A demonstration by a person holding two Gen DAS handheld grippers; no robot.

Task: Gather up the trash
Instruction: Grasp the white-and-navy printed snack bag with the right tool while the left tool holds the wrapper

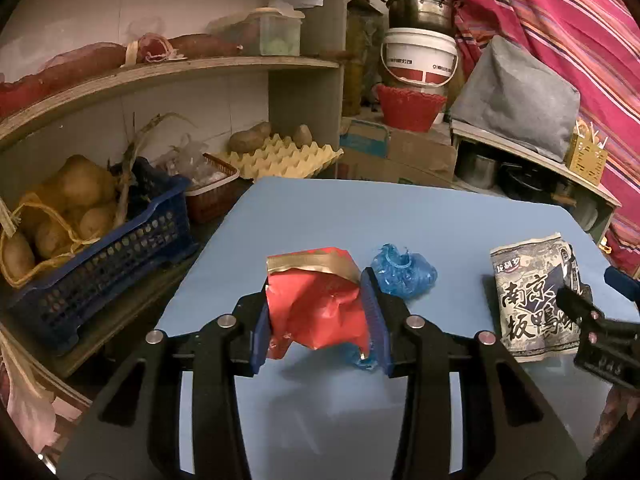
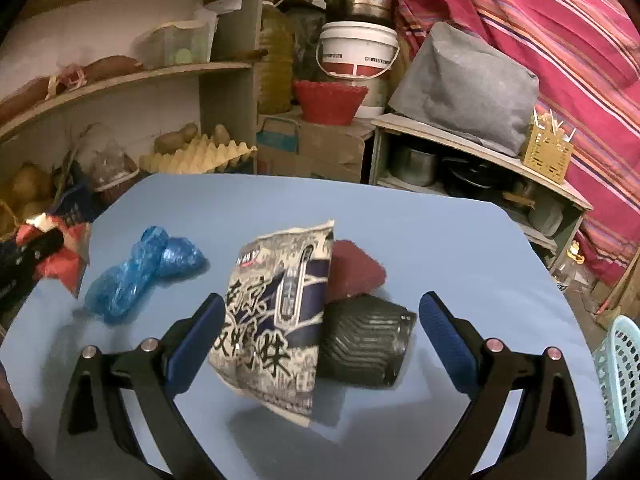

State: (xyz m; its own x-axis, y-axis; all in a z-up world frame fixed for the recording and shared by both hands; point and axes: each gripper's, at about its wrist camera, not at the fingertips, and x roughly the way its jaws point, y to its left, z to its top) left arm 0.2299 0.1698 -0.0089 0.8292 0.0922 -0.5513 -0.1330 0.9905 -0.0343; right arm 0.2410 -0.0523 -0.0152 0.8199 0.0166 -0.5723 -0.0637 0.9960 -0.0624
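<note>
My left gripper is shut on a crumpled red wrapper with a gold strip, held just above the blue table. A blue plastic shoe cover lies right behind it; it also shows in the right wrist view. My right gripper is open, its fingers either side of a grey-and-white snack bag with black characters, which leans on a dark ribbed pad and a maroon pad. The bag also shows in the left wrist view.
Shelves on the left hold a blue crate of potatoes, an egg tray and a small brown basket. A bucket and pot stand behind. A pale green basket sits at the table's right edge.
</note>
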